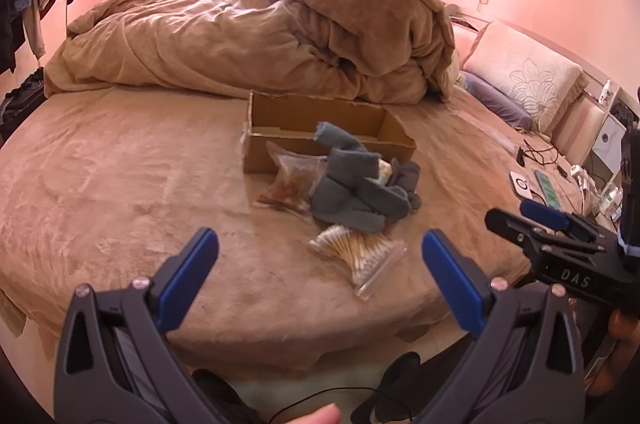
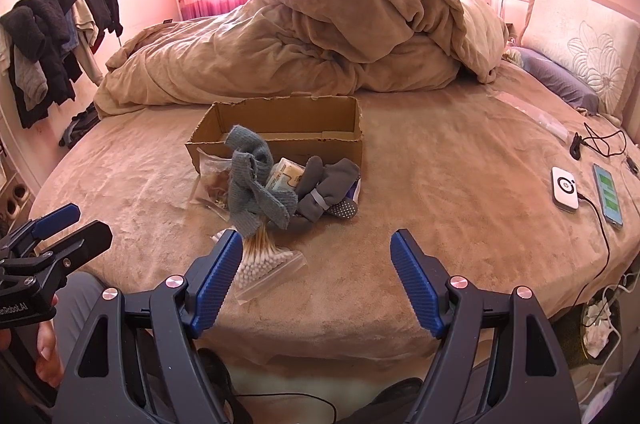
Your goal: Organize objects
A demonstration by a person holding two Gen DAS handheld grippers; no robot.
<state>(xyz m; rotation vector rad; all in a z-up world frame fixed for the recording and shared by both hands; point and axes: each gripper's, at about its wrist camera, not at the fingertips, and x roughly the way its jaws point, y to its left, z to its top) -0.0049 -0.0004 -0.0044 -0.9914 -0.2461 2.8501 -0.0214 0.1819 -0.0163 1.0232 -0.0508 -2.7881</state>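
Both tongs, left [image 1: 320, 250] and right [image 2: 316, 252], gape wide and empty above the bed [image 1: 120, 184], short of the box [image 2: 280, 128] and socks [image 2: 256, 180].

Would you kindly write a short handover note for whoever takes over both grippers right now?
Left gripper: jaws open, empty, held above the bed's near edge. Right gripper: the same.
Cardboard box sits open mid-bed; what shows of its inside is bare.
Still piled in front of it: blue-grey cloth, grey socks, snack bag, cotton swab bag nearest you.
Done: nothing visibly boxed. Left: everything in the pile.
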